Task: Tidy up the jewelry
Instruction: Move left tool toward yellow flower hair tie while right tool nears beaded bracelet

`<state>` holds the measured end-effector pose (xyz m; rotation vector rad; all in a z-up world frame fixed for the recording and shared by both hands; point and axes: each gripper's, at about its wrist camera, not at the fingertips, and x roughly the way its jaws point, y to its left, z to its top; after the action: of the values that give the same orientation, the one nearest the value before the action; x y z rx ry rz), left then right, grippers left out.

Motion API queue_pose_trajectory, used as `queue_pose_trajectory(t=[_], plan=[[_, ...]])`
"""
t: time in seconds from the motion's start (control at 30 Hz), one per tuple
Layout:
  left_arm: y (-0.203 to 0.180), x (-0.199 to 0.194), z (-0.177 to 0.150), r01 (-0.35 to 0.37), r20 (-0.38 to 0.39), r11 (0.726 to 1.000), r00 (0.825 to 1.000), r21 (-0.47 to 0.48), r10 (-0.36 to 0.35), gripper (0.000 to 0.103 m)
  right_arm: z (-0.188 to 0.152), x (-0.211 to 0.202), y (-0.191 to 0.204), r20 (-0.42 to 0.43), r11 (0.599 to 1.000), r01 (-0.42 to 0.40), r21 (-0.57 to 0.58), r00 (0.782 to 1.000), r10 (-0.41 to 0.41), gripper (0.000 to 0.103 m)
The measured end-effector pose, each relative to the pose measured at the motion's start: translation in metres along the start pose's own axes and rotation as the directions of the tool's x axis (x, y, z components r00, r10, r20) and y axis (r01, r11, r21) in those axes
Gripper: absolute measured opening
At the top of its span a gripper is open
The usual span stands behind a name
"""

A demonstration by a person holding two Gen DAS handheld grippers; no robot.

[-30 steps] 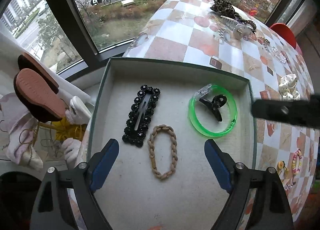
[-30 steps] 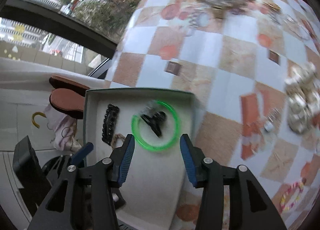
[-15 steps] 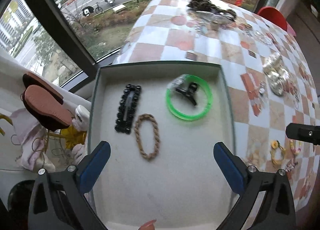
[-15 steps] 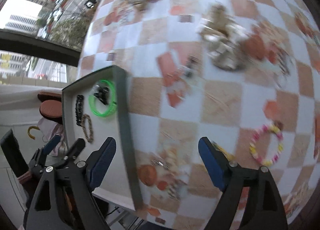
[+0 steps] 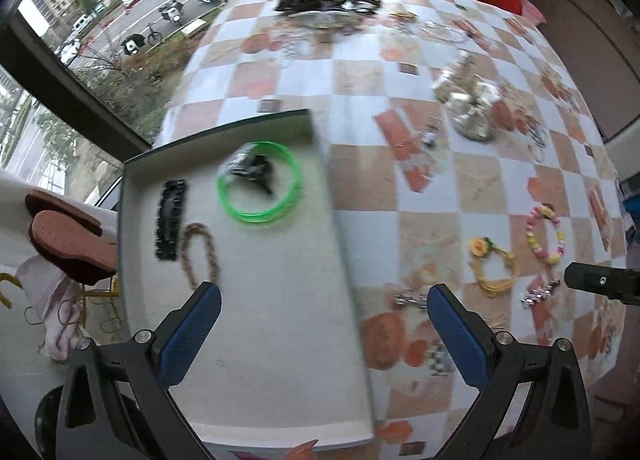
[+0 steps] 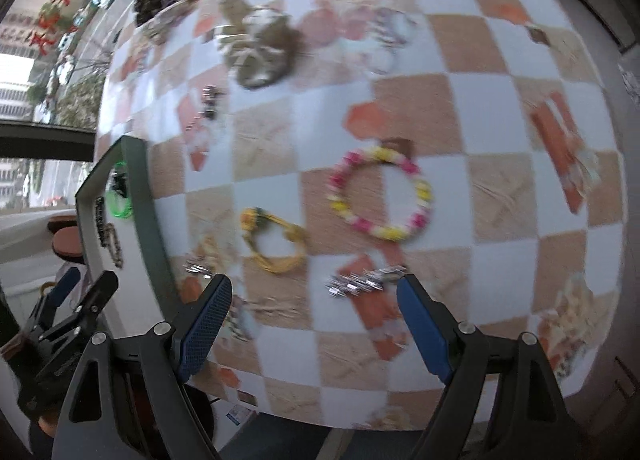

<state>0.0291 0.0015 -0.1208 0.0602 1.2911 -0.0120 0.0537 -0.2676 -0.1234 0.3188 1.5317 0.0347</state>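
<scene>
Hovering with both claws released and empty, your left claw (image 5: 324, 316) and right claw (image 6: 314, 314) sit between pickups; next, drop onto the silver clip (image 6: 362, 280) lying on the bench (image 6: 500, 108) beside the tray (image 5: 348, 260).

Below my right gripper (image 6: 314, 322) the checkered tablecloth (image 6: 500, 108) is mostly bare; a silver clip (image 6: 362, 280) lies between my spread fingers. The tray's (image 5: 340, 244) raised rim bars the left. Its near floor, under my left gripper (image 5: 322, 324), is free.
</scene>
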Motion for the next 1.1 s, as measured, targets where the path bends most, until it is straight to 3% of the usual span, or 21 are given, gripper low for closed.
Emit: queue_pose_trajectory(t=[0.43, 0.83, 0.9, 1.1], plan=[[-0.066, 0.016, 0.006, 0.095, -0.067, 0.992, 0.994, 0.086, -0.090, 0.103, 0.004, -0.003, -0.049, 0.017, 0.996, 0.072, 0.054, 0.997, -0.073, 0.087], [-0.104, 0.057, 0.014, 0.090, -0.135, 0.986, 0.988, 0.140, -0.071, 0.103, 0.024, 0.018, -0.062, 0.009, 0.992, 0.125, 0.013, 0.992, -0.125, 0.087], [-0.108, 0.065, 0.014, 0.078, -0.147, 0.986, 0.988, 0.147, -0.057, 0.095, 0.028, 0.022, -0.064, 0.011, 0.992, 0.127, 0.015, 0.992, -0.127, 0.087], [-0.117, 0.080, 0.013, 0.069, -0.170, 0.984, 0.985, 0.166, -0.041, 0.095, 0.036, 0.034, -0.062, 0.020, 0.987, 0.160, -0.034, 0.987, -0.159, 0.086]])
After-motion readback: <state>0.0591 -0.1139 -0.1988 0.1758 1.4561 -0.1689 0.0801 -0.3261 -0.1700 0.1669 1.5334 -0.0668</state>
